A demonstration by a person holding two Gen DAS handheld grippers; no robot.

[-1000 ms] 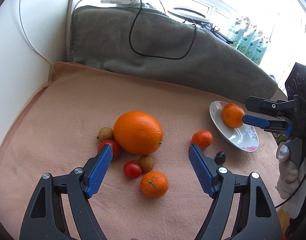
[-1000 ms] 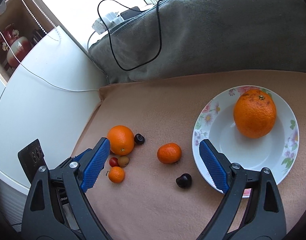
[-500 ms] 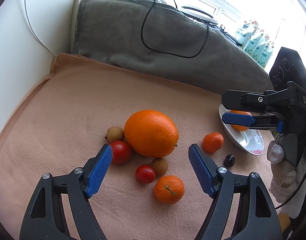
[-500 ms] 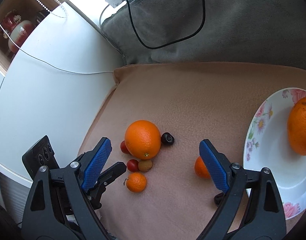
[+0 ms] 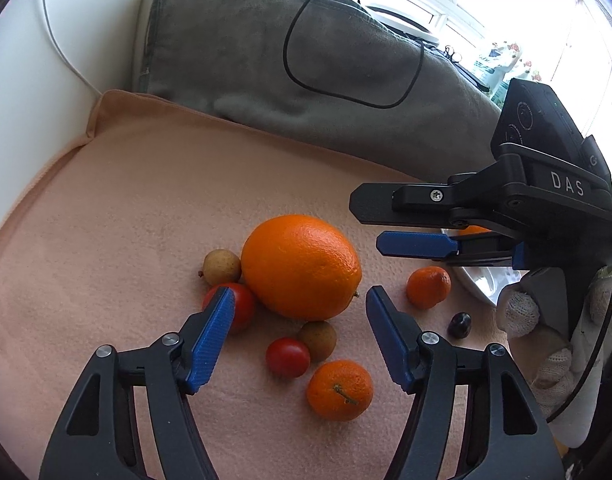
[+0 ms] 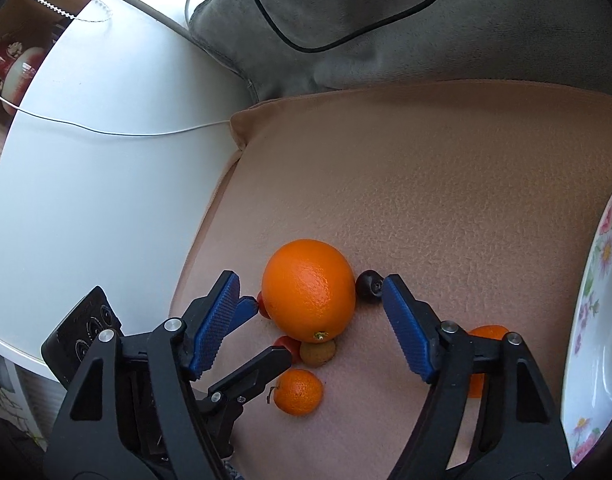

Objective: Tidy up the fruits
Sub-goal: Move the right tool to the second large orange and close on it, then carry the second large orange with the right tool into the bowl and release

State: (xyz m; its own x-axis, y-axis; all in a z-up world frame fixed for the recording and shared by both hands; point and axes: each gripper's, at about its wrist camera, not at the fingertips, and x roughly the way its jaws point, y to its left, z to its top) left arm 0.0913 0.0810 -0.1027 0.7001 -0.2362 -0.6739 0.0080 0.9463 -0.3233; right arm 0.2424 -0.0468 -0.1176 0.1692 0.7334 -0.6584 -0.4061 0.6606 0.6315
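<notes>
While both claws crowd in on the same cluster of fruit on the peach cloth [image 5: 154,208], neither one has a grip on anything. Seen from the left wrist, the left claw [image 5: 300,300] has its blue pads spread and closing, with the big orange [image 5: 301,267] sitting just beyond the tips, framed by them but not pressed. A red tomato [image 5: 242,306] sits at the orange's 8 o'clock, partly behind the left pad, and a tan round fruit [image 5: 222,267] touches the orange at its 9 o'clock. At the orange's 6 o'clock lie a second tan fruit [image 5: 317,340], a smaller tomato [image 5: 287,357] and a small mandarin [image 5: 340,390]. Another mandarin [image 5: 428,287] rests at the orange's 3 o'clock, with a dark cherry [image 5: 459,325] near it at 5 o'clock.

From the right wrist view, the right claw [image 6: 310,294] is also spread and closing, its pads standing on either side of the big orange without pressing it; a dark cherry [image 6: 368,285] lies just beside the right-hand pad. A flowered plate [image 6: 598,264] shows at that view's 3 o'clock edge, well apart from the cluster. A grey cushion [image 5: 306,80] with a black cable [image 5: 346,94] looped on it lies at 12 o'clock behind the cloth. A gloved hand [image 5: 546,320] holds the right claw's handle.
</notes>
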